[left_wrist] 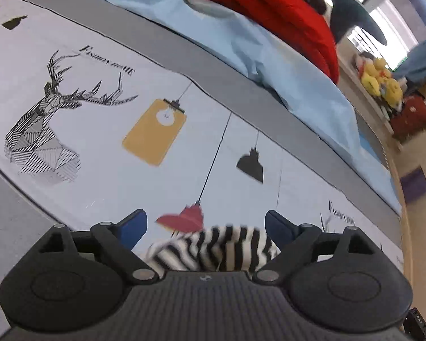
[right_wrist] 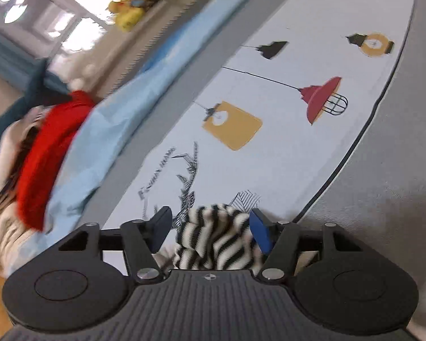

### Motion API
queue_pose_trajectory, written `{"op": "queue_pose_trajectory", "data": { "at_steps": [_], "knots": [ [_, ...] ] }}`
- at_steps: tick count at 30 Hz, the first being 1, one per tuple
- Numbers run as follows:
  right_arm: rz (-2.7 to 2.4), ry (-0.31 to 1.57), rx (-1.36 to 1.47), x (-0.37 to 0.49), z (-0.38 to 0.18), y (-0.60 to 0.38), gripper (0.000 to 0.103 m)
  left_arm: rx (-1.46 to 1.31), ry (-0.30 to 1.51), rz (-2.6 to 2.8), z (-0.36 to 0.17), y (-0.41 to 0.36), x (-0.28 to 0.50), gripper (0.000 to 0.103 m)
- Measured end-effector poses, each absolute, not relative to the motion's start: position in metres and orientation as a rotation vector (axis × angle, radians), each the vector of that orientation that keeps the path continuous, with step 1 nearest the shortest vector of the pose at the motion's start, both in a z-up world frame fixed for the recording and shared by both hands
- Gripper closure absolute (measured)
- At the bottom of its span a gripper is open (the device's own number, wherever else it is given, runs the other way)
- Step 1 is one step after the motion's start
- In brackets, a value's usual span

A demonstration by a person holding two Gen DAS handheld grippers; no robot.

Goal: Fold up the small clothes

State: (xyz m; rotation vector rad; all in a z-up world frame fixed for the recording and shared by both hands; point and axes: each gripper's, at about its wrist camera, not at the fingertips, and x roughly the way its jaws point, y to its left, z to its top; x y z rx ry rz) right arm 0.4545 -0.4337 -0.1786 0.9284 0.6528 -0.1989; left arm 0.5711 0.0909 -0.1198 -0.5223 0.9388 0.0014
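**Both jaws wide over a striped garment on the bed**

Left wrist view: the left hand-held gripper (left_wrist: 206, 228) has its blue-padded fingers (left_wrist: 133, 228) spread wide, holding nothing. A bunched edge of the black-and-white striped garment (left_wrist: 213, 248) lies between them, close to the gripper body, on the printed bedsheet (left_wrist: 105, 147). The cloth touches neither pad as far as can be seen. A light blue quilt (left_wrist: 269, 65) and a red garment (left_wrist: 272, 8) lie toward the bed's far edge.

Right wrist view: the right hand-held gripper (right_wrist: 210, 228) is likewise spread, with another bunched part of the striped garment (right_wrist: 215, 238) lying nearer its right pad (right_wrist: 260, 234); whether it touches is unclear. The grey border of the bed cover (right_wrist: 383, 193) runs along the near edge.

The step in hand seems to be taking hold of two points. To do it well, each gripper should centre on a single hem layer, close fully, then lift evenly so the cloth spreads flat. A bunched grip would likely fold crooked.
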Motion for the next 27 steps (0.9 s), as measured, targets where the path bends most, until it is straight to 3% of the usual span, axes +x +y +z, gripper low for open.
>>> {"op": "queue_pose_trajectory", "data": {
  "at_steps": [7,10,13,18,20,27],
  "knots": [
    [-0.215,0.615,0.551,0.386,-0.146,-0.425,0.031,-0.220,0.950,0.114,-0.119,0.085,0.477,0.009],
    [-0.350,0.593,0.585,0.365,-0.145,-0.410,0.029,-0.243,0.933,0.140,-0.128,0.085,0.448,0.009],
    [-0.454,0.530,0.691,0.353,-0.157,-0.390,0.029,-0.233,0.971,0.078,-0.137,0.082,0.447,0.009],
    [-0.405,0.602,0.375,0.371,-0.166,-0.358,0.030,-0.112,0.915,-0.050,-0.136,0.074,0.441,0.009],
    [-0.385,0.599,0.291,0.374,-0.166,-0.357,0.029,-0.066,0.911,-0.076,-0.135,0.071,0.440,0.002],
    [-0.130,0.612,0.308,0.360,-0.171,-0.372,0.029,-0.031,0.961,-0.131,-0.148,0.089,0.442,0.001]
  ]
}}
